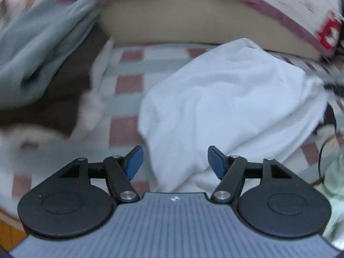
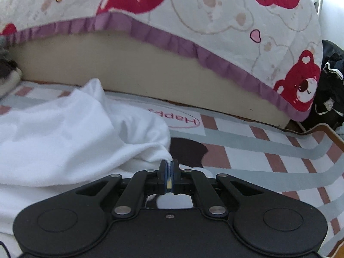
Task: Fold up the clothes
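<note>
A white garment [image 1: 232, 99] lies bunched on the checked sheet [image 1: 126, 86]. My left gripper [image 1: 175, 161] stands open over the garment's near edge; its blue pads [image 1: 134, 161] are well apart and the cloth lies below them, not pinched. In the right wrist view the same white garment [image 2: 71, 133] fills the left half, and my right gripper [image 2: 169, 167] is shut on a thin corner of it, which is pulled up to the pads.
A grey cloth [image 1: 40, 49] and a dark brown cloth [image 1: 58, 103] are heaped at the left. A beige mattress side [image 2: 129, 64] under a bear-print quilt [image 2: 215, 10] runs along the back. Dark clothing [image 2: 333, 90] lies at the far right.
</note>
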The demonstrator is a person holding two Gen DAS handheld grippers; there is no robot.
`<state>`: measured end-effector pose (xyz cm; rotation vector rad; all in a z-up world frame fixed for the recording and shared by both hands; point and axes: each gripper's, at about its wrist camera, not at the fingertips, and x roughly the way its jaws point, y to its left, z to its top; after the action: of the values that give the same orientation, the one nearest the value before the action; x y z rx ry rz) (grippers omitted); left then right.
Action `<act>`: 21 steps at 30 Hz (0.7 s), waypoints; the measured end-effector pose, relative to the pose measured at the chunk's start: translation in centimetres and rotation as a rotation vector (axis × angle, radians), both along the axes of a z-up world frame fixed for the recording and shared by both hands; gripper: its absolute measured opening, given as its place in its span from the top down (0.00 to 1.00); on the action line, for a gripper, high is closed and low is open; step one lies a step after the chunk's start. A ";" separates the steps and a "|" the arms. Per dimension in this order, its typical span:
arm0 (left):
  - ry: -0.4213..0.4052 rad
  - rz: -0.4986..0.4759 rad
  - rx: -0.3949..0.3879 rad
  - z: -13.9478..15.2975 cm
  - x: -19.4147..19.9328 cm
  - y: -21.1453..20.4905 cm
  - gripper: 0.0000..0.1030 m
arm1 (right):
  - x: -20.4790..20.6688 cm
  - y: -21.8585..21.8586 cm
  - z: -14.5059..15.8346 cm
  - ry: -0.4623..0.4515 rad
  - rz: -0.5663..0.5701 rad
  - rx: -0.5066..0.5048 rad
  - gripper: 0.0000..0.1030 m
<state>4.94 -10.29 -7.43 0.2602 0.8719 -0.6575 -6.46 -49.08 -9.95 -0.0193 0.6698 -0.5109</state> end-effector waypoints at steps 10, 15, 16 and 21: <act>-0.033 -0.061 0.114 -6.4 2.2 -4.9 0.39 | -0.1 1.2 0.4 -0.061 0.071 -0.010 0.97; -0.036 0.097 -0.055 -3.3 3.8 -1.6 0.91 | 0.2 2.1 -0.1 0.018 0.074 -0.111 0.98; -0.051 0.157 -0.108 -2.0 4.2 -0.4 0.91 | 0.1 2.3 0.1 0.028 0.071 -0.142 0.99; -0.180 0.310 -0.258 2.7 4.8 5.5 0.92 | -1.0 2.2 3.4 -0.018 0.055 -0.096 0.99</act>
<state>9.76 -4.78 -4.74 -0.0492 0.6291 -0.4425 -7.44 -46.93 -6.52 -0.1227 0.6253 -0.4888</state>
